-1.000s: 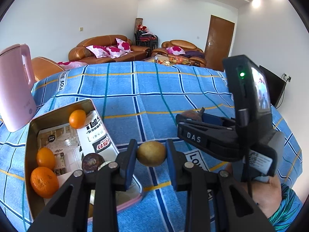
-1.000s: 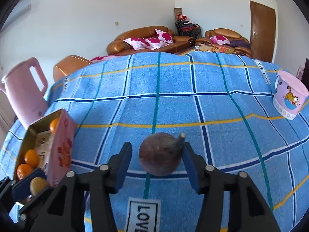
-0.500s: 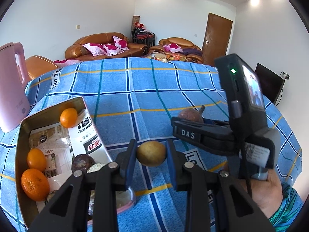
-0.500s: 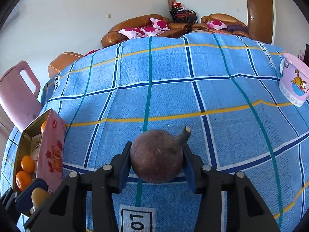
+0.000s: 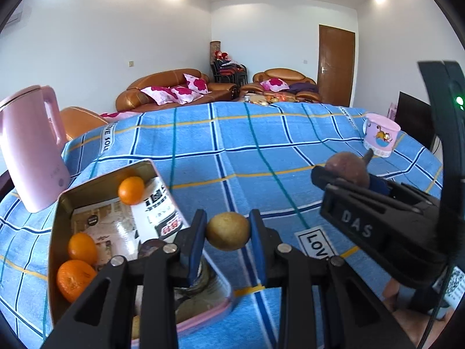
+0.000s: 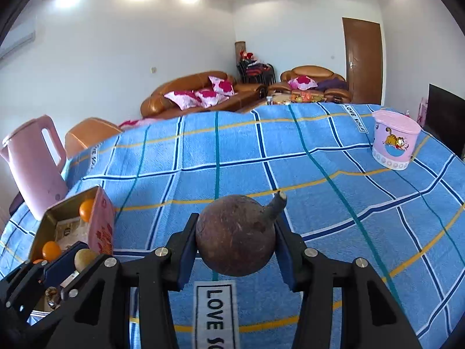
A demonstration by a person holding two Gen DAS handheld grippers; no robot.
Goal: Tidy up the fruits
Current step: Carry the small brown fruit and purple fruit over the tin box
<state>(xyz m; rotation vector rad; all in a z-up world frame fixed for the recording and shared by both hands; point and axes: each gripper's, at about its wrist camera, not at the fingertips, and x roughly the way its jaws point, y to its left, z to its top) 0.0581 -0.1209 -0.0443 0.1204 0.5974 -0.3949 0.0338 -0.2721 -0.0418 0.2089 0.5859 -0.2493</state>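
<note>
My left gripper (image 5: 228,232) is shut on a small yellow-brown fruit (image 5: 228,231), held above the blue checked cloth just right of an open tin box (image 5: 58,218). The box holds three oranges (image 5: 131,190) and a dark fruit (image 5: 152,247) partly hidden by my fingers. My right gripper (image 6: 235,240) is shut on a round dark brown fruit with a stem (image 6: 235,235), lifted above the cloth. That fruit also shows in the left wrist view (image 5: 347,171), to the right of my left gripper. The box shows in the right wrist view (image 6: 98,226) at lower left.
A pink kettle (image 5: 29,148) stands at the left behind the box. A pink cartoon cup (image 6: 393,142) stands at the far right of the table. The blue checked cloth (image 6: 232,160) covers the table. Sofas and a door lie beyond.
Both grippers have risen and tilted up, each still holding its fruit. The right gripper with the brown fruit has lifted off the cloth. More of the room and the pink cup show.
</note>
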